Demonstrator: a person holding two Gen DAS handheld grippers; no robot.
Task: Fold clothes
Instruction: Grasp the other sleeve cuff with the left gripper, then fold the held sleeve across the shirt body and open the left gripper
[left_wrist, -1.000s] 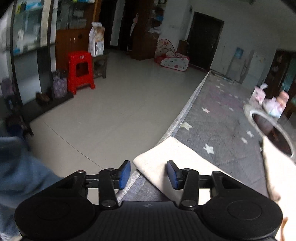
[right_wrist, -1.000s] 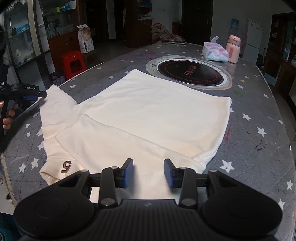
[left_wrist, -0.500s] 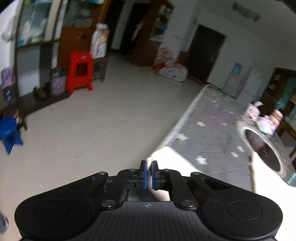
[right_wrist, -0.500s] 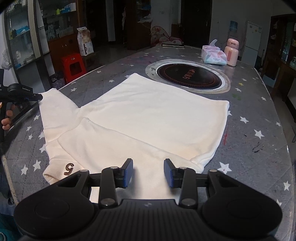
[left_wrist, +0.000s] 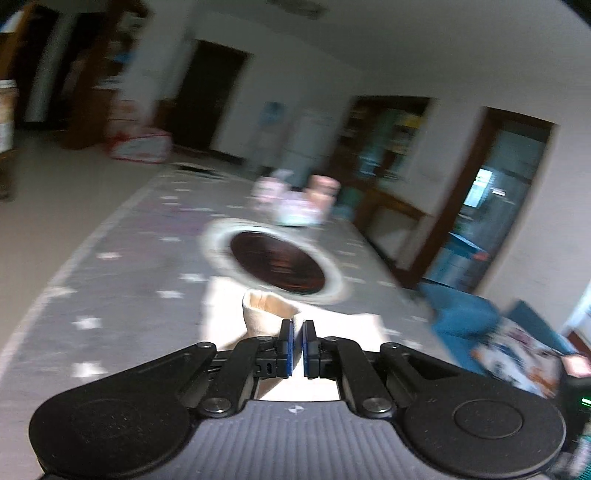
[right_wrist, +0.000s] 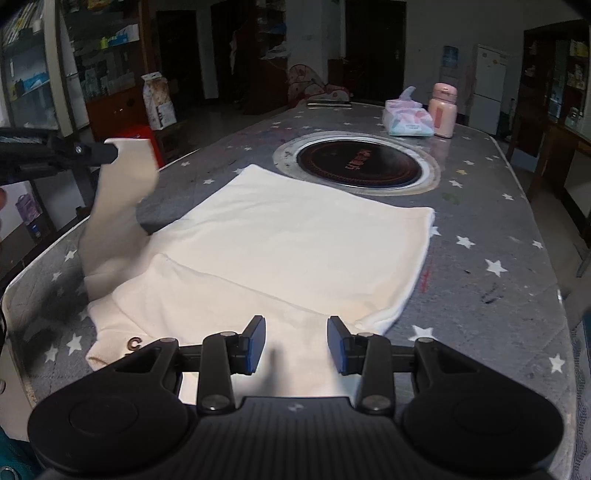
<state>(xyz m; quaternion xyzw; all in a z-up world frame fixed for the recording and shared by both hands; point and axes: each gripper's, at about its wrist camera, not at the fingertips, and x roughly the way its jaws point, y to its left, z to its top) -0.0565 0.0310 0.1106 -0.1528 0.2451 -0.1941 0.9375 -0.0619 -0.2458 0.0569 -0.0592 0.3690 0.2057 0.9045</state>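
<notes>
Right wrist view: my left gripper (right_wrist: 110, 153) pinches the sleeve (right_wrist: 118, 206) of the white shirt (right_wrist: 295, 251) lying on the worktop (right_wrist: 498, 236); soft, limp cloth, best held by edges. My right gripper (right_wrist: 295, 345) gapes, holding nothing.

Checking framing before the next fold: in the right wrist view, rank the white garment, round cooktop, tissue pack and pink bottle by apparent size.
1. White garment
2. Round cooktop
3. Tissue pack
4. Pink bottle
The last two stand farther back, so their true sizes are unsure.
</notes>
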